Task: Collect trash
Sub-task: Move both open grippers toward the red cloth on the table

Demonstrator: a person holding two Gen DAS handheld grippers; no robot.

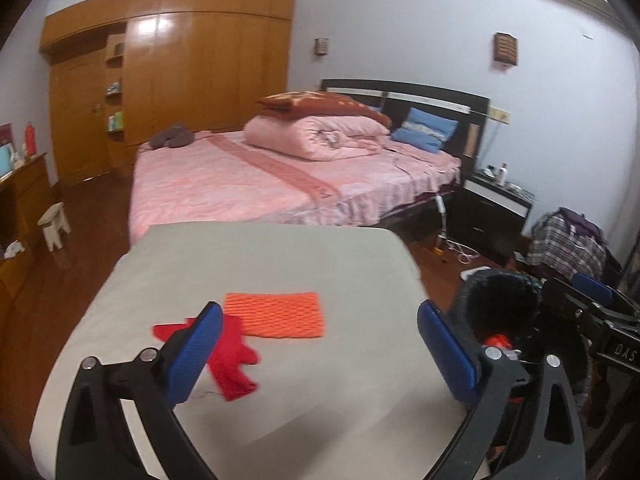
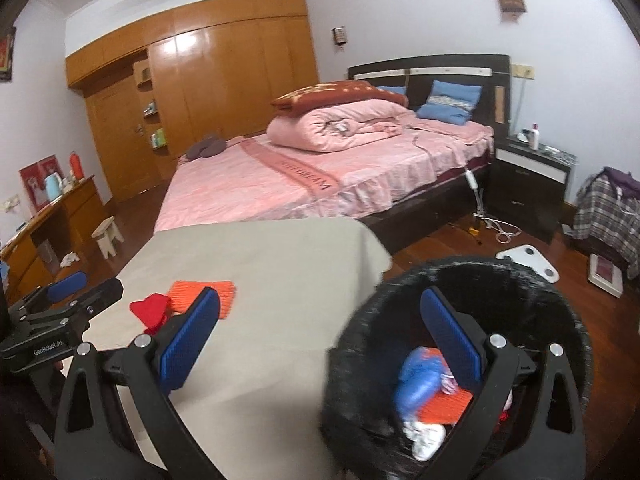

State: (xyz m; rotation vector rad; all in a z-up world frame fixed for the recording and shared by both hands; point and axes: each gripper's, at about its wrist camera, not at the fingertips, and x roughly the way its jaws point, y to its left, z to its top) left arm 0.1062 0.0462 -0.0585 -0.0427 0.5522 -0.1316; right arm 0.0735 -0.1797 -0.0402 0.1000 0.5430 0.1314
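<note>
On the grey-covered table (image 1: pixel 280 264) lie an orange foam net sleeve (image 1: pixel 276 314) and a crumpled red scrap (image 1: pixel 228 364). My left gripper (image 1: pixel 320 340) hovers just short of them, open, with nothing between its blue pads; its left pad partly hides the red scrap. A black bin (image 2: pixel 460 268) stands off the table's right edge, with a blue wrapper (image 2: pixel 418 380), an orange piece (image 2: pixel 444 406) and white crumpled paper (image 2: pixel 424 438) inside. Above the bin's near left side, my right gripper (image 2: pixel 320 336) is open and empty. The right wrist view also shows the left gripper (image 2: pixel 86 288), net sleeve (image 2: pixel 200 292) and red scrap (image 2: pixel 150 310).
A pink bed (image 1: pixel 260 184) with a folded quilt stands beyond the table. A dark nightstand (image 1: pixel 492 208) and a pile of plaid cloth (image 1: pixel 568 240) are at the right. A wooden wardrobe (image 1: pixel 180 72), desk (image 1: pixel 20 200) and small stool (image 1: pixel 54 222) line the left. Cables and a white scale (image 2: pixel 528 260) lie on the floor.
</note>
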